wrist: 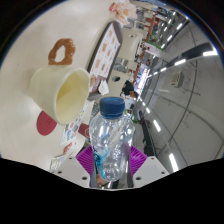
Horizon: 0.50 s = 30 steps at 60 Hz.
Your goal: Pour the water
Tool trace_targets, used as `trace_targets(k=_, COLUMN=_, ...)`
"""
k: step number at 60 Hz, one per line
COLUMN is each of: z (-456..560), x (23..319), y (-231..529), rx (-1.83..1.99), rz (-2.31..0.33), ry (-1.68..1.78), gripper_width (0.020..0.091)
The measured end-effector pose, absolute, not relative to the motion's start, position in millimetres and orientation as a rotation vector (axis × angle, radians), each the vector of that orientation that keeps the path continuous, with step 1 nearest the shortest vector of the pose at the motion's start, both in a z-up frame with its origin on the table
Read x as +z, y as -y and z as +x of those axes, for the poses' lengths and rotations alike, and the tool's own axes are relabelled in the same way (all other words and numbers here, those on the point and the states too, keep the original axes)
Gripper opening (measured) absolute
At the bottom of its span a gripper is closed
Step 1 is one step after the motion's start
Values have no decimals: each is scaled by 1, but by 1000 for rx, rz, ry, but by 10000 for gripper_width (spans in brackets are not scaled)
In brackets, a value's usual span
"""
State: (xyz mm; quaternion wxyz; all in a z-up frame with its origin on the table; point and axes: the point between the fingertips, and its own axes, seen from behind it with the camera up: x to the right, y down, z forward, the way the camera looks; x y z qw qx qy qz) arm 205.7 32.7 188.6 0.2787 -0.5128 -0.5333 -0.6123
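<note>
Gripping tongs (108, 160) around unlabelled bottle (110, 135), blue-capped.

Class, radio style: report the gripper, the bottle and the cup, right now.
Gripper shut on water bottle, blue cap on. Bottle tilted toward cream cup. No water flowing. Nothing between bottle and cup.

No readable text — bottle (110, 135) unlabelled, cup (62, 92) plain
</note>
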Motion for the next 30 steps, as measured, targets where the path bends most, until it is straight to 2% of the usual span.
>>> trace_targets(k=15, z=201, x=216, y=-34, rx=-949, rz=-1779, ry=807, gripper_width=419)
trace_targets(k=23, z=196, x=206, y=-41, rx=-520, rz=-1904, ry=532, gripper_width=417)
trace_targets(k=30, z=201, x=175, y=-51, rx=-268, rz=-1979, ry=332, gripper_width=419)
